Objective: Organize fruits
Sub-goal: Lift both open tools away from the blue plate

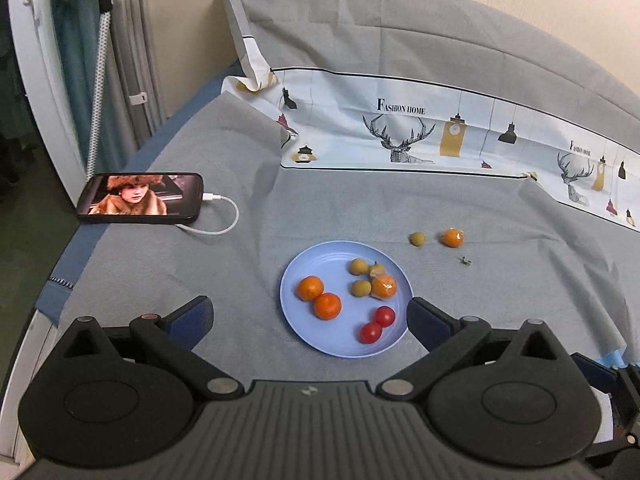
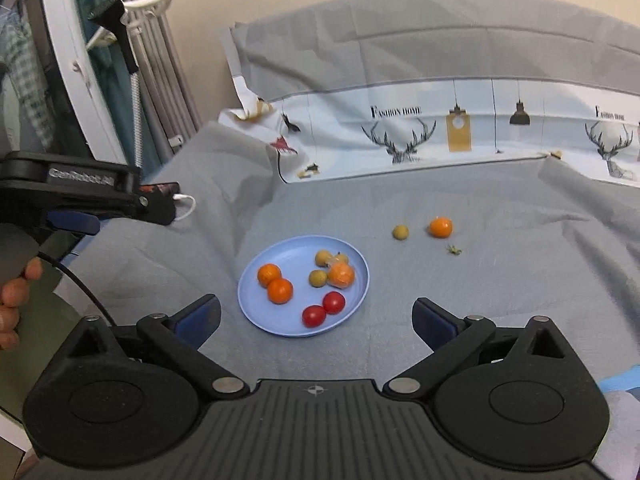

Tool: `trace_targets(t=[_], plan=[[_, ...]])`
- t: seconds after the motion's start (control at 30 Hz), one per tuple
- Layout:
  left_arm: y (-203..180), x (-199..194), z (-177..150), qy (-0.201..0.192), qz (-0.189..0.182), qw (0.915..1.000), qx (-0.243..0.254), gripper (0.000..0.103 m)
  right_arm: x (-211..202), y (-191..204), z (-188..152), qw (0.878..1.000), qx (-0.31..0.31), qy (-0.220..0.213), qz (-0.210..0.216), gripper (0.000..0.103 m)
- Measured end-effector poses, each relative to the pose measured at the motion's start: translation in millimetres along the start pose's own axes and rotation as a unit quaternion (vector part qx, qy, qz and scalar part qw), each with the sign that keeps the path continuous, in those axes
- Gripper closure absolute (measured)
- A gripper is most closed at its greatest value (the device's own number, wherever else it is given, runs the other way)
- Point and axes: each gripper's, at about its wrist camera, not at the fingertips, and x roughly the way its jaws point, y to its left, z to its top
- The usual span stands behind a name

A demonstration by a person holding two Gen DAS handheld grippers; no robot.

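A light blue plate (image 1: 292, 280) lies on the grey sheet and holds two oranges (image 1: 310, 288), two red tomatoes (image 1: 385, 316), a wrapped orange (image 1: 384, 286) and small yellow-green fruits (image 1: 359, 267). Beyond the plate, on the sheet, lie a lone yellow-green fruit (image 1: 417, 239) and another wrapped orange (image 1: 452, 237). My left gripper (image 1: 310, 308) hangs open above the plate's near side, with nothing between its fingers. In the right wrist view the plate (image 2: 256, 292) sits just ahead, and my right gripper (image 2: 316, 306) is open and empty above its near rim.
A phone (image 1: 140, 199) with a white cable (image 1: 224, 216) lies at the sheet's left edge. A printed cloth (image 1: 400, 128) and a grey pillow (image 1: 400, 32) line the back. A small green stem (image 1: 465, 261) lies near the loose fruit. A hand (image 2: 16, 292) holds the left gripper's body (image 2: 80, 196).
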Motion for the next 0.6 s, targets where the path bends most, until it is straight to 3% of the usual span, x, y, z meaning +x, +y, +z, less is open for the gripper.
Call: trace_targets(t=[0.6], plan=[[-12, -29, -29, 0.007, 0.018, 0.9998, 0.009, 0.0, -33, 3, -6, 0.999, -0.005, -0.034, -0.005, 0.001]])
